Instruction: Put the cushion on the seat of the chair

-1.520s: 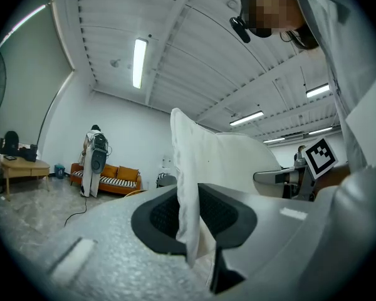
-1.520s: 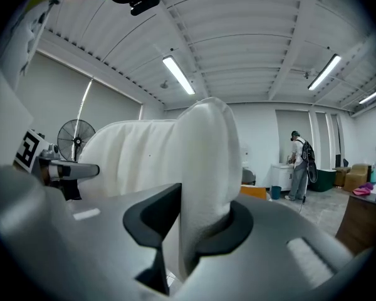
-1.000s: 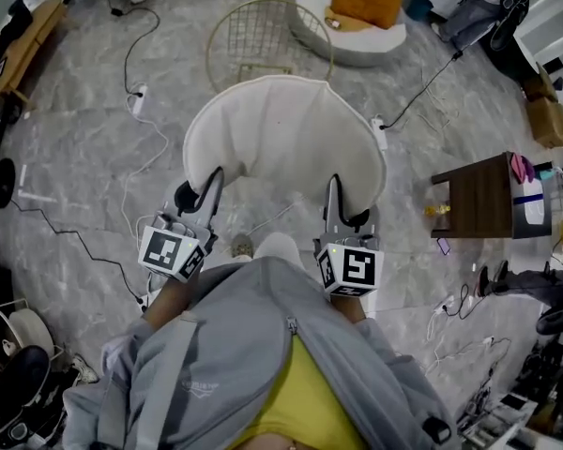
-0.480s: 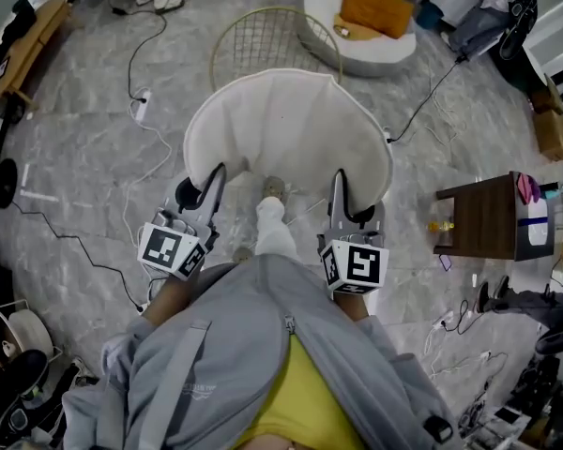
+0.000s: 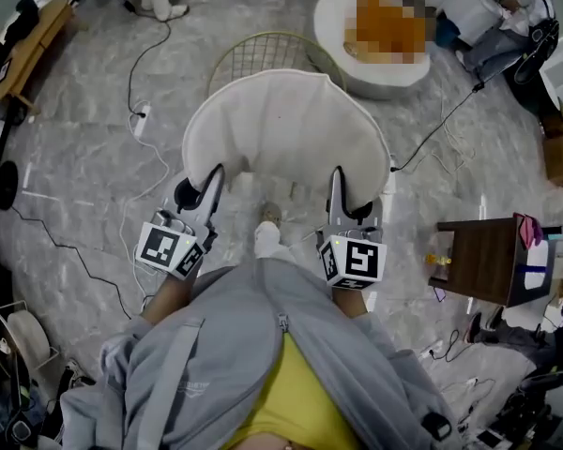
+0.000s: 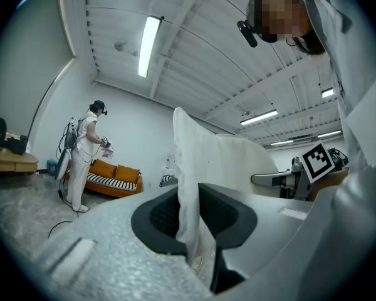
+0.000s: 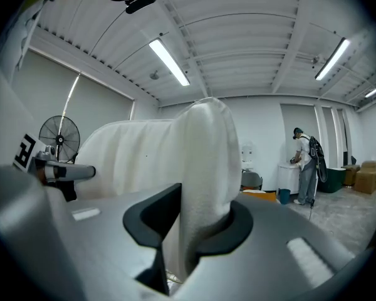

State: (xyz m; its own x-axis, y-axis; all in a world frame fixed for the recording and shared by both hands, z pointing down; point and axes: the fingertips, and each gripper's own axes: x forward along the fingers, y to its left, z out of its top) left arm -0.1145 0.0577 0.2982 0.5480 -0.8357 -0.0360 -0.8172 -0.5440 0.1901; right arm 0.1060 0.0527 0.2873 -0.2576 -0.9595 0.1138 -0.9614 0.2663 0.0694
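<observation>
A round white cushion (image 5: 286,129) hangs level in front of me, held by its near edge on both sides. My left gripper (image 5: 213,182) is shut on its left edge and my right gripper (image 5: 338,182) on its right edge. In the left gripper view the cushion's thin edge (image 6: 191,162) stands pinched between the dark pads (image 6: 222,212). In the right gripper view the thick white edge (image 7: 203,168) is squeezed between the pads (image 7: 153,215). A gold wire chair (image 5: 253,50) stands on the floor just beyond the cushion, its near part hidden by it.
A white round seat (image 5: 352,59) stands behind the chair at the right. A dark wooden side table (image 5: 479,256) is at the right. Cables (image 5: 145,111) lie on the marble floor. A person in white (image 6: 84,155) stands at the far left, another person (image 7: 307,165) at the far right.
I have walked forward with the cushion. The wire chair has come closer and is now partly under the cushion's far edge. Both grippers keep their hold.
</observation>
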